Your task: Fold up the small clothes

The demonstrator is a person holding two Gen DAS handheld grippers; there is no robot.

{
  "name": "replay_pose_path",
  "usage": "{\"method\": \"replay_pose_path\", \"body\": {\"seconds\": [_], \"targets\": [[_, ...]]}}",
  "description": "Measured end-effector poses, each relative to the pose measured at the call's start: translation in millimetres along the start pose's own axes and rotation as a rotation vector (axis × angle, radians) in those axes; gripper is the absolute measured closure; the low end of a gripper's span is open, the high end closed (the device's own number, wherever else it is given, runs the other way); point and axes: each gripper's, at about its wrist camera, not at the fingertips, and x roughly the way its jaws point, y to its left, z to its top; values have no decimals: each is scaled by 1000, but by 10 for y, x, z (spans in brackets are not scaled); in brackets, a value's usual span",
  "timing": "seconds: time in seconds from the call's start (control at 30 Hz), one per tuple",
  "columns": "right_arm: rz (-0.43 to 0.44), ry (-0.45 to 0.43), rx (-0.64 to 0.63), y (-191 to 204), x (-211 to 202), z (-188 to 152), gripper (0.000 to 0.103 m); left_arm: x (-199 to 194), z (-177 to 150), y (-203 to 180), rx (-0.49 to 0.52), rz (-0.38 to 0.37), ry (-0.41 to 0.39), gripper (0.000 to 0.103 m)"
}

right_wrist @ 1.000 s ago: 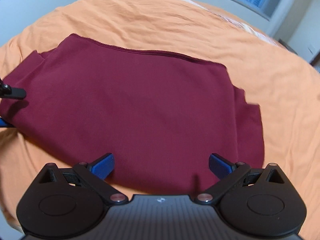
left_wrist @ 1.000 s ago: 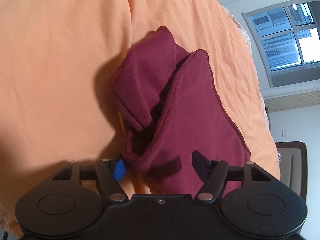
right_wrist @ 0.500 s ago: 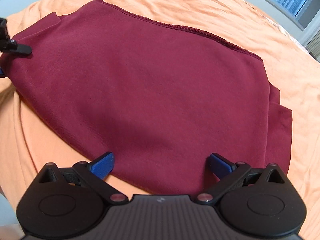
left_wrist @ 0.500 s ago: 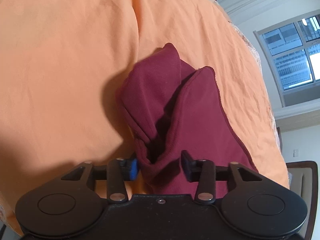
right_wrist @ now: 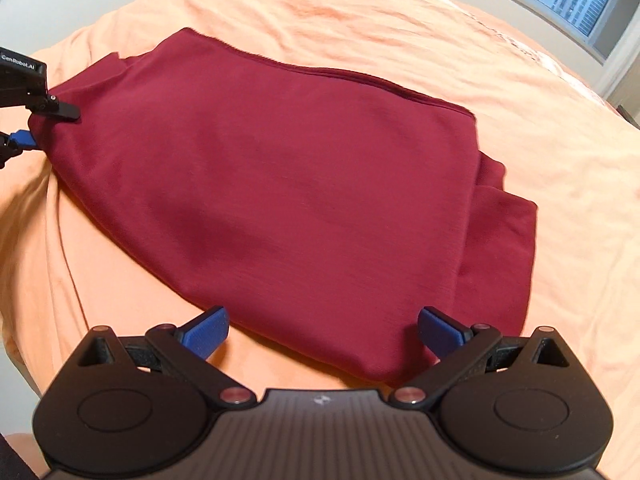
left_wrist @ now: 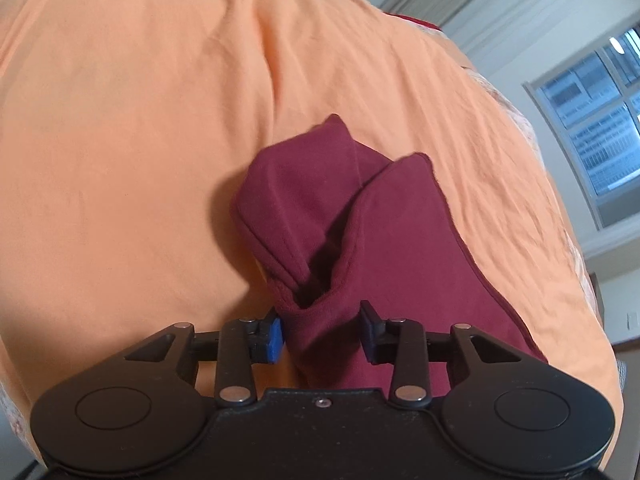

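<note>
Covering the bed, the wide orange bedsheet (right_wrist: 400, 40) carries your dark red knitted garment (right_wrist: 300, 184), which lies mostly flat with one fold apparently made and an under layer showing along its right side. Your left tongs (left_wrist: 320, 334) are closed down on a bunched corner at the garment's left end, while your right tongs (right_wrist: 322, 330) hang wide apart and empty just over its near edge. Judging by this, another fold is left.
</note>
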Motion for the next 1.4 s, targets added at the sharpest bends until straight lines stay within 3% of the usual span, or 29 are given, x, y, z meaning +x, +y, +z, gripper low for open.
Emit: {"method": "replay_pose_path", "body": {"seconds": [0.07,0.13,0.23,0.4,0.47,0.7,0.9,1.0,1.13,1.27,1.37,1.4], "targets": [[-1,-3,3,-32,-10,-37,0,54,35,10,-28,13,-3,65],[-1,-9,3,-65,-25,-72,0,63,56,20,-55,27,-6,79],[5,-16,9,-101,-73,-146,0,22,30,-101,-3,50,-25,86],[16,-44,11,-230,-240,-283,0,-203,-101,-554,224,155,-108,90],[16,-55,14,-315,-320,-346,0,-323,-186,-802,321,155,-163,91],[-14,-83,67,-686,-522,-562,0,-653,-746,-1825,783,-39,-265,92],[-63,-59,163,-1093,-568,-848,0,-716,-1554,-2348,1050,-263,-159,92],[-87,-32,224,-1298,-557,-1003,0,-600,-1956,-2397,1127,-323,-45,92],[-107,-13,290,-1529,-541,-1155,0,-346,-2247,-2323,1112,-277,90,90],[-106,4,325,-1641,-516,-1249,0,-230,-2195,-2271,1019,-275,165,86],[-96,11,344,-1684,-487,-1263,0,-175,-2114,-2292,988,-299,180,78],[-91,10,346,-1694,-477,-1259,0,-186,-2101,-2280,974,-310,192,68]]}}
